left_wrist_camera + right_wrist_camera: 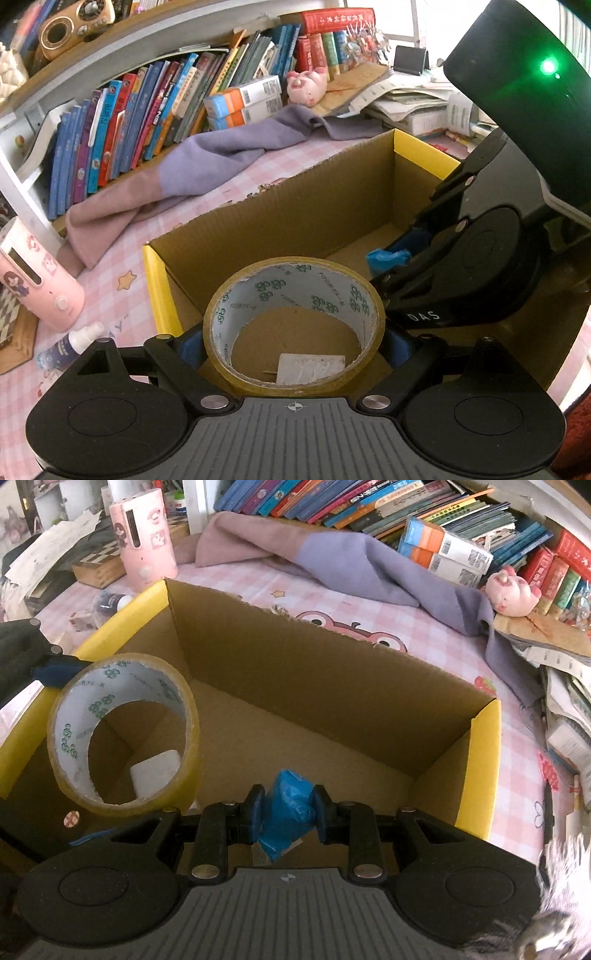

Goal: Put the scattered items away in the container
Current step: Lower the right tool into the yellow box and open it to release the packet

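Gripped between your left gripper [294, 345]'s widely spread fingers, the roll of yellowish packing tape [294, 325] is sitting right at the fingertips, its open core facing forward and down so you are looking through it at the box floor. Your right gripper [289, 814] is pinching a small crumpled blue plastic bag [287, 812] with its fingers drawn narrow, the bag bulging above and below the pads.

Both loads are hanging over the open cardboard box [332, 672] with the yellow end flaps, inside its rim; the box lies straight below and ahead of both sets of fingers. A white rectangular piece [312, 367] is already lying on the floor beneath the tape. The right gripper looks nearer the middle of the box, the left nearer one end wall.

By my judgement, letting go is what remains; the tape may roll once it lands.

Beyond the box, a purple and mauve cloth [207, 166] is sprawling across the pink checked cover [122, 258], with a pink dispenser [37, 273] and a small spray bottle [70, 345] still outside.
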Tool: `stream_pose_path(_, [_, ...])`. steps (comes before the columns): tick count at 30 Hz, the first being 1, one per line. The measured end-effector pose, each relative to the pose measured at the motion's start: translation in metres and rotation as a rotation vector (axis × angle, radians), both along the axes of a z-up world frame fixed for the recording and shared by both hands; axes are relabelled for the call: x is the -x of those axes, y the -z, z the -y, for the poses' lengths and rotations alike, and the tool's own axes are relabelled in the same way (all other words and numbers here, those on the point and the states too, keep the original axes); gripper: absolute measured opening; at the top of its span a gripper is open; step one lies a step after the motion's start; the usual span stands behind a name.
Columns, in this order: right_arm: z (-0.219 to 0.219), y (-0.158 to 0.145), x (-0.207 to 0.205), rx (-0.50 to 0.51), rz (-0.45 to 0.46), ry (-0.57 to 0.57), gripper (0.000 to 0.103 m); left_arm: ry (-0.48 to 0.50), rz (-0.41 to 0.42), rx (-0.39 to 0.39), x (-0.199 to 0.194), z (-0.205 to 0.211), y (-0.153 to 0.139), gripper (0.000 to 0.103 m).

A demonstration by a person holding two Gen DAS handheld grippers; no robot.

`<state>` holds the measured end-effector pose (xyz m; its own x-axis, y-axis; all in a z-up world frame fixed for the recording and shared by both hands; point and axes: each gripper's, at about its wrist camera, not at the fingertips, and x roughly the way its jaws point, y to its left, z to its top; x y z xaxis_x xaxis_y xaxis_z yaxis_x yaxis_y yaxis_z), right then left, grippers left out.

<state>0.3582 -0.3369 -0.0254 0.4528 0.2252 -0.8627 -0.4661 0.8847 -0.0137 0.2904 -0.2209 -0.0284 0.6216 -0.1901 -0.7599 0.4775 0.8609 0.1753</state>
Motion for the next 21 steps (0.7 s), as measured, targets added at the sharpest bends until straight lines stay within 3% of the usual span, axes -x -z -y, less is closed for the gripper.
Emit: stream_pose_path(21, [0.0020, 0.0004, 0.0030, -0.011, -0.004, -0.032, 0.026, -0.030, -0.005, -0.020, 0.0069, 0.0038, 0.0015, 0.093])
